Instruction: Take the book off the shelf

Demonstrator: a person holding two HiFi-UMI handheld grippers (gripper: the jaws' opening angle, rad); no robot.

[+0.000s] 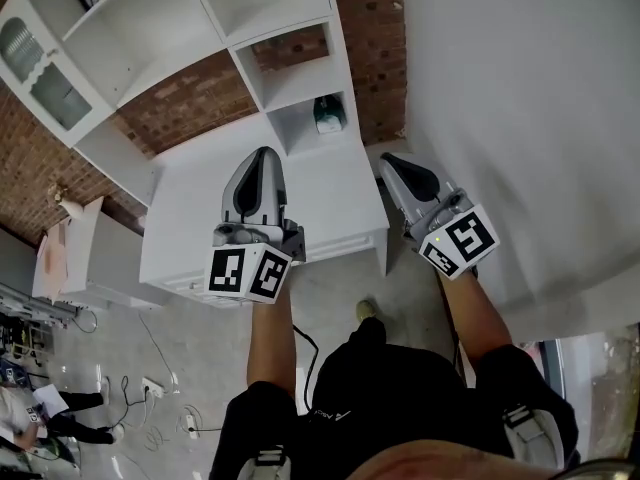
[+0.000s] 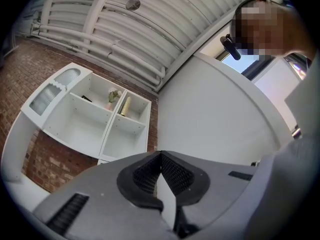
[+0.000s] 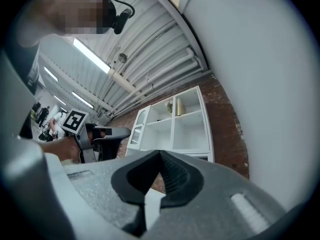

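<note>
While my left gripper [image 2: 160,155] sits with jaws pressed together on nothing, right gripper [image 3: 160,154] likewise closed and empty, gold book [image 2: 124,105] standing in top right compartment of white shelf [image 2: 109,129], left of frame centre, above the jaw tips, well apart.

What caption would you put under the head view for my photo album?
Person holds the left gripper and right gripper, both closed, before a white cabinet and white shelves.

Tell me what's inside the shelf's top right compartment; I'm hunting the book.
One upright tan thing, possibly the book, stands there; whatever is behind it is covered.
</note>
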